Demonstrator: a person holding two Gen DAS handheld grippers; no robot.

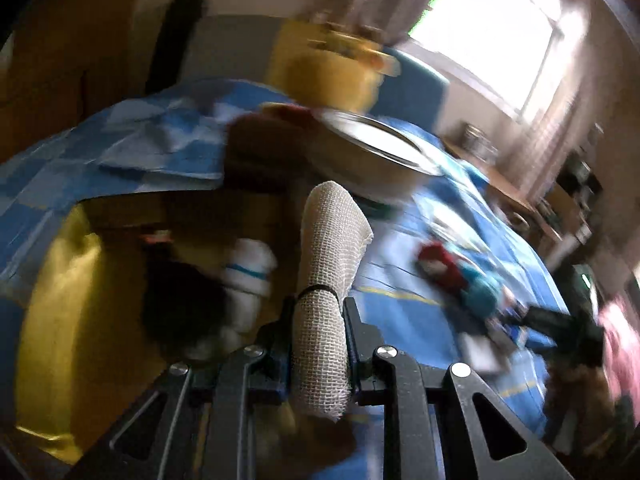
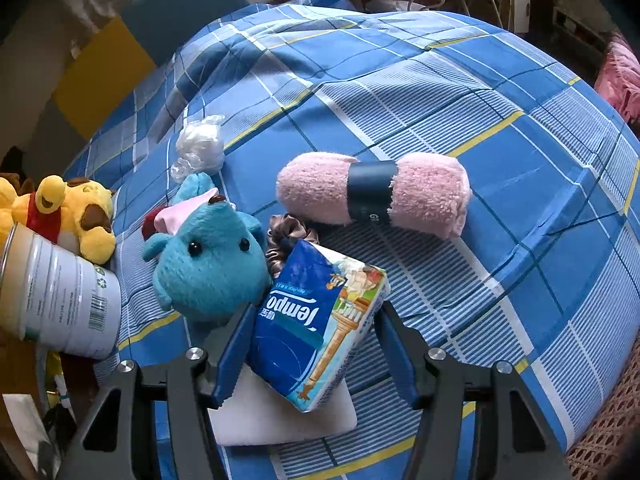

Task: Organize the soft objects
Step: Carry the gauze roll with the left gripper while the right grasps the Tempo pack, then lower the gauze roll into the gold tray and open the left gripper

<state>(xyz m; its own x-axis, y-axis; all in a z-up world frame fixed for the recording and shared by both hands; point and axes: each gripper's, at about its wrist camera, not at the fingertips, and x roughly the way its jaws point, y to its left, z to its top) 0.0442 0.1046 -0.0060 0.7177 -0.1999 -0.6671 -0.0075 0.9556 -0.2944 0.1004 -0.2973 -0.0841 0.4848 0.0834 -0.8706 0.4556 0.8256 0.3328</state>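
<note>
Tempo tissue pack (image 2: 320, 320) sits between our right tool (image 2: 312, 344), jaws not yet gripping | left tool (image 1: 316, 344) clamps mesh roll (image 1: 328, 280) | pink towel roll (image 2: 374, 194), blue plush (image 2: 208, 260) left on bed (image 2: 500, 120).

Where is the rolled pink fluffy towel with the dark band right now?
In the right wrist view, the rolled pink fluffy towel lies on the blue checked bedsheet, just beyond the brown satin scrunchie.

Blue plush (image 2: 208, 256) and tin (image 2: 60, 296) crowd left.

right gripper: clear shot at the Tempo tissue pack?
Probably yes. The tissue pack already lies between the right gripper fingers, tilted on a white pad; nothing covers it. The blue plush crowds one side.
</note>
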